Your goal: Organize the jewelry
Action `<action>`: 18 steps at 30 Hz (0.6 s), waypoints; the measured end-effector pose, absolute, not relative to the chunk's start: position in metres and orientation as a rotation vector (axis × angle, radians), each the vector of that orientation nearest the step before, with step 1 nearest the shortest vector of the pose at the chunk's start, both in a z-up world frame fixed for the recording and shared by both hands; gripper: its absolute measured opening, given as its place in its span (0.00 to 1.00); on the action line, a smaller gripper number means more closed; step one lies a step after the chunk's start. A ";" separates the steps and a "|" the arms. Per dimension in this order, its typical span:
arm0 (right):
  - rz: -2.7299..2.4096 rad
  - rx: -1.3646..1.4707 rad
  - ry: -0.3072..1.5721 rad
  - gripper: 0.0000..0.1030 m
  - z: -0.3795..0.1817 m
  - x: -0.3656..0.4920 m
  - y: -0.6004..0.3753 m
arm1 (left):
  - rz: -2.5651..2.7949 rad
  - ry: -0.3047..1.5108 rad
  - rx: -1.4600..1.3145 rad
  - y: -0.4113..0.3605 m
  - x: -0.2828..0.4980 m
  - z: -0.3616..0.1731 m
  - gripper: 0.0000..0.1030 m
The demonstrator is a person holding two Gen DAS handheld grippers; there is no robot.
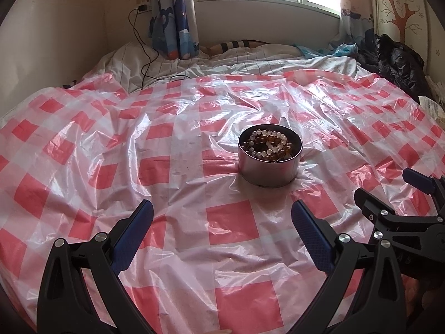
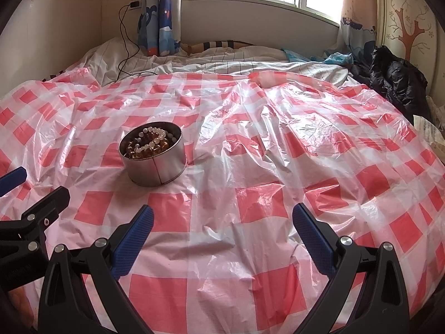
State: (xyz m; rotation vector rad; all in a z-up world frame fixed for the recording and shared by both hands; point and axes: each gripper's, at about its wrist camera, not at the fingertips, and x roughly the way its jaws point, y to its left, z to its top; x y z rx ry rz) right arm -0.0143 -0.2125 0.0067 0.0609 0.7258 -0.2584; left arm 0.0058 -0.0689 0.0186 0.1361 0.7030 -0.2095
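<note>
I note a glossy, crinkled plastic sheet [image 1: 194,183] — smooth brushed-metal tin [image 1: 269,171], shiny glassy beads [image 1: 268,144] — matt cloth bedding [image 1: 250,65].

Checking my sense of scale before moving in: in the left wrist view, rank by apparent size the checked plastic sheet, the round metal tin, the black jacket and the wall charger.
1. Red-and-white checked plastic sheet
2. Crumpled black jacket, though farther away, so unsure
3. Round metal tin holding bead bracelets
4. White wall charger
</note>
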 end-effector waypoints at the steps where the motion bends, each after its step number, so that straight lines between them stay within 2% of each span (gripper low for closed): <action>1: -0.258 0.061 0.726 0.93 0.007 -0.014 -0.213 | -0.215 0.714 0.126 -0.068 0.007 0.017 0.93; 8: -0.266 0.060 0.733 0.93 0.005 -0.019 -0.216 | -0.271 0.790 -0.028 -0.053 0.018 0.004 0.92; 9: -0.266 0.062 0.735 0.93 0.004 -0.018 -0.219 | -0.256 0.789 -0.029 -0.051 0.018 0.004 0.90; 13: -0.274 0.064 0.734 0.93 0.004 -0.016 -0.223 | -0.169 0.780 0.058 -0.051 0.020 0.001 0.89; 18: -0.276 0.059 0.737 0.93 0.003 -0.015 -0.224 | -0.118 0.811 0.110 -0.055 0.026 -0.006 0.93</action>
